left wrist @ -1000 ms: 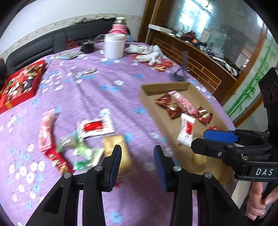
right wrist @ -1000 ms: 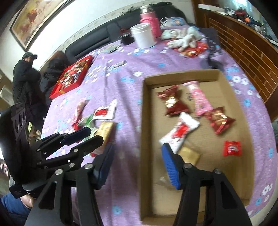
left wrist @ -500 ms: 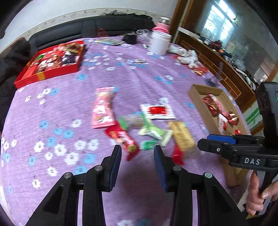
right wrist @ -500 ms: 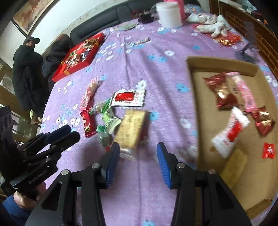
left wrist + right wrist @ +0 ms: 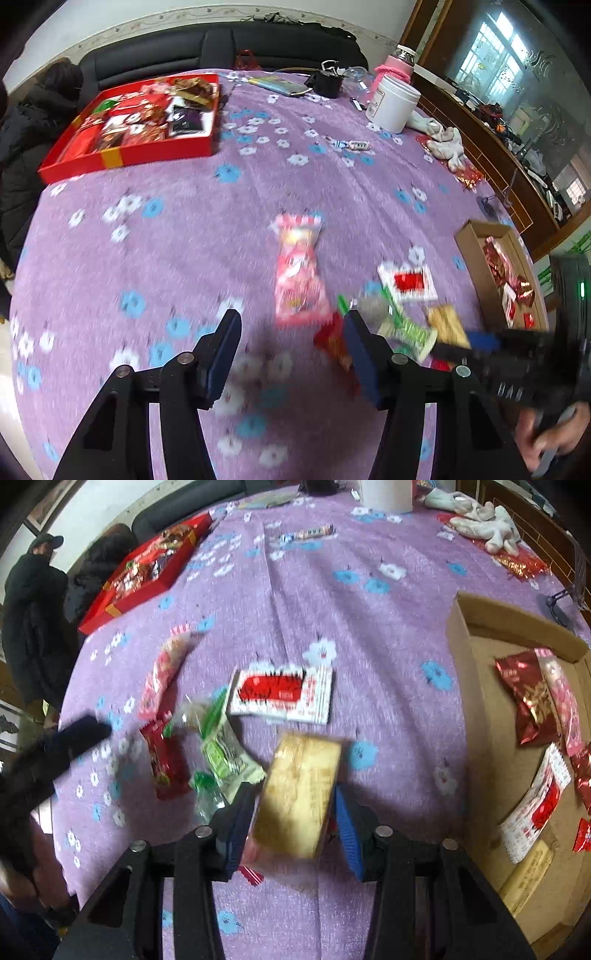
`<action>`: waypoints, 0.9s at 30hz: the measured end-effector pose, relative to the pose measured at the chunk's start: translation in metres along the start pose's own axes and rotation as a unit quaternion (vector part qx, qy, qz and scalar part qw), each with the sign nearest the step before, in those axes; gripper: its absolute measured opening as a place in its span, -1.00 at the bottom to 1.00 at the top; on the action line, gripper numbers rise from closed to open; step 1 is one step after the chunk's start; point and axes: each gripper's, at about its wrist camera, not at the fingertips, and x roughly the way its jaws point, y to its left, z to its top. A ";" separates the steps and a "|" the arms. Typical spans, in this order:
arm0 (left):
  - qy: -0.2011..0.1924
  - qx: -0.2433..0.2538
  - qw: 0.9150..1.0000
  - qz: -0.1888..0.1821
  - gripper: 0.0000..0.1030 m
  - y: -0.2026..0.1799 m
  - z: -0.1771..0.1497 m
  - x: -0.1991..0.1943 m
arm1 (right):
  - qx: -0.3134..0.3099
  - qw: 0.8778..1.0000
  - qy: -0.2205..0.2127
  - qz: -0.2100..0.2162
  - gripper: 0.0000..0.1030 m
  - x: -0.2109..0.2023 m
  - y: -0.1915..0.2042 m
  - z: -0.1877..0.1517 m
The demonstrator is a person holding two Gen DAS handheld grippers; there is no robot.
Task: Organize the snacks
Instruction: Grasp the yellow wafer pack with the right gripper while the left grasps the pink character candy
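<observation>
Loose snacks lie on the purple cloth: a pink packet [image 5: 298, 273], a white-and-red packet [image 5: 282, 693], green wrappers [image 5: 221, 755], a red bar [image 5: 164, 760] and a tan cake packet [image 5: 301, 795]. My right gripper [image 5: 293, 812] is open, its blue pads on either side of the tan packet, which lies on the table. My left gripper [image 5: 291, 354] is open and empty just in front of the pink packet. The cardboard box [image 5: 460, 635] at the right holds several snacks.
A red gift box [image 5: 125, 155] of sweets stands at the far left. A white tub [image 5: 393, 105], a pink bottle [image 5: 397, 66] and white gloves [image 5: 445, 142] are at the back. A person in black [image 5: 29, 602] stands beyond the table.
Both grippers have swung left from the cardboard box to the loose pile. My right gripper has closed in around the tan packet; my left has come up to the pink packet.
</observation>
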 end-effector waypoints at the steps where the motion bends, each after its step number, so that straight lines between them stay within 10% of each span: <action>1: 0.005 0.004 1.000 0.000 0.18 -0.002 0.007 0.007 | 0.004 1.000 -0.001 0.004 -0.37 -0.001 -0.003 -0.003; 9: 0.040 0.034 0.998 0.025 0.17 -0.017 0.032 0.059 | 0.043 0.999 -0.020 0.020 -0.37 -0.022 -0.029 -0.020; 14: 0.027 0.062 0.996 0.055 -0.41 -0.025 0.038 0.071 | 0.040 0.998 -0.044 0.024 -0.37 -0.040 -0.033 -0.027; 27: -0.013 0.060 0.997 0.049 -0.52 -0.006 -0.023 0.005 | -0.029 0.998 -0.033 0.053 -0.37 -0.051 -0.014 -0.056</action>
